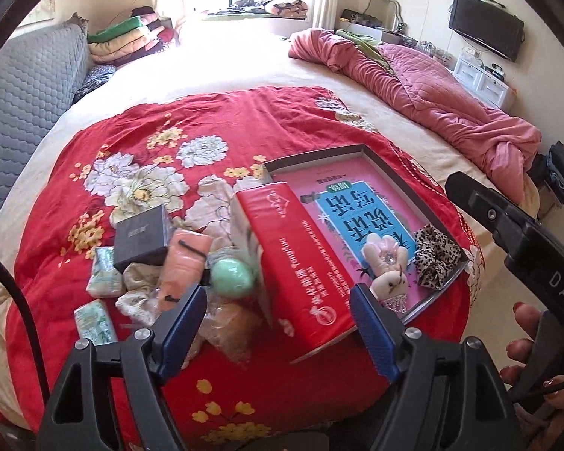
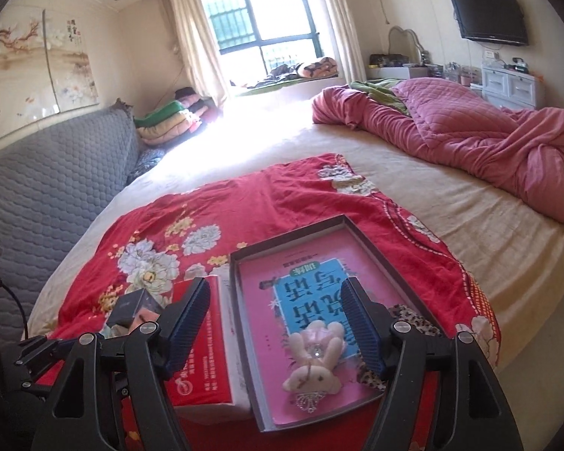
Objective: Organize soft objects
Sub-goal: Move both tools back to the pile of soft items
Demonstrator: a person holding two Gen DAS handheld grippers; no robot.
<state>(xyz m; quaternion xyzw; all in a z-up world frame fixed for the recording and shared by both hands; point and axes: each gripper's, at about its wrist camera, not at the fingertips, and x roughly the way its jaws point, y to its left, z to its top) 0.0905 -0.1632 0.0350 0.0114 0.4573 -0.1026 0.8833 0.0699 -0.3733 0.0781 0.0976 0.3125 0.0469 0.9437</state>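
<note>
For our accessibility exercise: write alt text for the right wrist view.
An open right claw hangs empty over a shallow box holding a small plush bunny on a pink sheet; a red tissue pack lies beside it on a red floral blanket.

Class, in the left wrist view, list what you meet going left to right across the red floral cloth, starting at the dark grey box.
Dark grey box → green ball → red tissue pack → plush bunny → leopard-print scrunchie.
</note>
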